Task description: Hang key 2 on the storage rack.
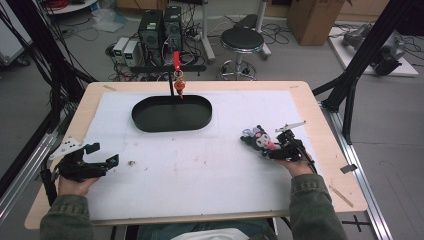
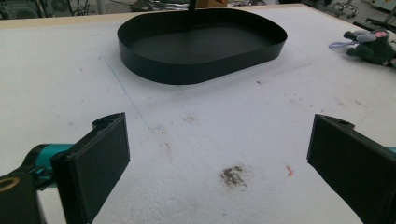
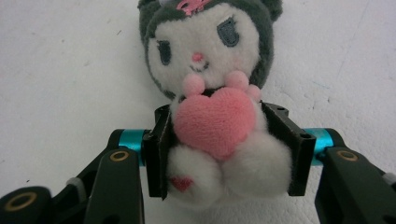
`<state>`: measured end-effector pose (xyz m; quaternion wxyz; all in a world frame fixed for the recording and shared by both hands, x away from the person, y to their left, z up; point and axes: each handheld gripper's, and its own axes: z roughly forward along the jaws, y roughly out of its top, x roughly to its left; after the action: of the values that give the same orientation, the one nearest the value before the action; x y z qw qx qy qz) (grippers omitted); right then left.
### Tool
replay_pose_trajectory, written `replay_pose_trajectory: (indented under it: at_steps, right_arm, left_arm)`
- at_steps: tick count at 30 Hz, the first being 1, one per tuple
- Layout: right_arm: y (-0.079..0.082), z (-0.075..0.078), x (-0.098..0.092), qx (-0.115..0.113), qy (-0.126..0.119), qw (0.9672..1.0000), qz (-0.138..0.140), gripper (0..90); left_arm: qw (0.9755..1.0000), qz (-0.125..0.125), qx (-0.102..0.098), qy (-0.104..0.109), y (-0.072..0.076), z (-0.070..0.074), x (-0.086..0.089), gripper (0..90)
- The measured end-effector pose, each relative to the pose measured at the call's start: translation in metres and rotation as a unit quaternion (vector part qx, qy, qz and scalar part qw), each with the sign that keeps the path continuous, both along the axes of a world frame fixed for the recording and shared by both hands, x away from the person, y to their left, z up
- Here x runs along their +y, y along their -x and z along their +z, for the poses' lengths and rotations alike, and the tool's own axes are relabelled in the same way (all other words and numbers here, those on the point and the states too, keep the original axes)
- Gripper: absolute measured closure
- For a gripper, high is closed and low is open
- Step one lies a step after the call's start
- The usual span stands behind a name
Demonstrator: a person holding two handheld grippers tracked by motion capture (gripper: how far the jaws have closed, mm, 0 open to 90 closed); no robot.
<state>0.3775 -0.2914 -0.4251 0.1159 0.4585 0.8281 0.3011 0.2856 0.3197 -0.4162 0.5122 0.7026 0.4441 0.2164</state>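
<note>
A small plush toy [image 3: 205, 56] with a dark hood, white face and pink heart lies on the white mat at the right [image 1: 259, 139]. My right gripper [image 3: 226, 140] is shut on it, with the two black pads pressing the sides of its body just below the head. In the high view this gripper [image 1: 280, 147] sits in the person's right hand, low over the mat. My left gripper [image 1: 102, 154] rests at the mat's left edge, open with nothing between its jaws [image 2: 219, 154]. From the left gripper view the plush toy [image 2: 373, 46] lies far off at the upper right.
A black oval tray [image 1: 145, 125] with a low wall [image 2: 196, 70] stands at the back middle of the mat. Behind it rises a thin black stand carrying a red and orange object [image 1: 178, 75]. Small dirt marks [image 2: 233, 175] spot the mat. A stool [image 1: 242, 40] stands beyond the table.
</note>
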Motion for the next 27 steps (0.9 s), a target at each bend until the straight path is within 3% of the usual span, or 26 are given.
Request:
replay_pose_trajectory:
  at_steps: [8, 13, 27]
  right_arm:
    - [0.000, 0.001, -0.001, 0.001, -0.004, 1.0000, -0.001, 48.9]
    - [0.000, 0.006, 0.001, -0.003, 0.010, 0.9999, -0.009, 49.2]
    - [-0.003, 0.039, 0.004, -0.028, -0.008, 0.9993, -0.024, 49.2]
  left_arm:
    - [1.0000, 0.001, -0.001, 0.002, 0.000, 0.000, 0.000, 6.1]
    - [1.0000, 0.001, -0.001, 0.003, 0.000, 0.000, 0.000, 6.1]
    - [1.0000, 0.000, -0.001, 0.001, 0.000, 0.000, 0.001, 6.1]
